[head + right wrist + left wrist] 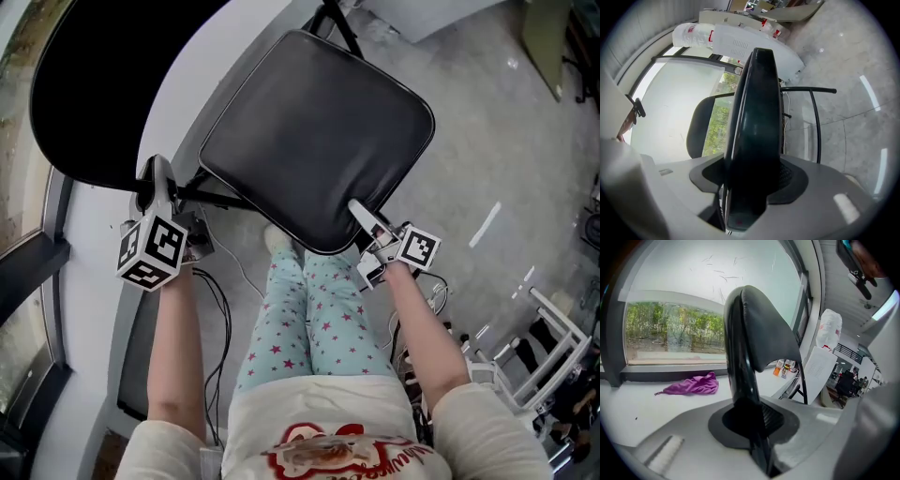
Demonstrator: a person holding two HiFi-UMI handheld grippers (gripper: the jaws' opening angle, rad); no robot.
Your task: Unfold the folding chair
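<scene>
The folding chair (246,184) stands at the person's knees, its black seat (323,127) at twelve o'clock and its backrest (98,84) at ten. The left gripper (159,178) has its jaws clamped on the backrest's lower edge. The right gripper (364,217) has its jaws clamped on the seat's near corner.

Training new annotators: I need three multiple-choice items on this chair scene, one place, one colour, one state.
1. Where does the purple cloth lie? A on the floor; B on the window ledge; C on the person's lap.
2. What colour is the seat? A black; B red; C white.
3. The right gripper is: A open, empty; B closed on the seat's edge; C holding the cloth.
Key: B, it rests on that ledge; A, plainly black in the head view; B, the seat fills its jaws.
</scene>
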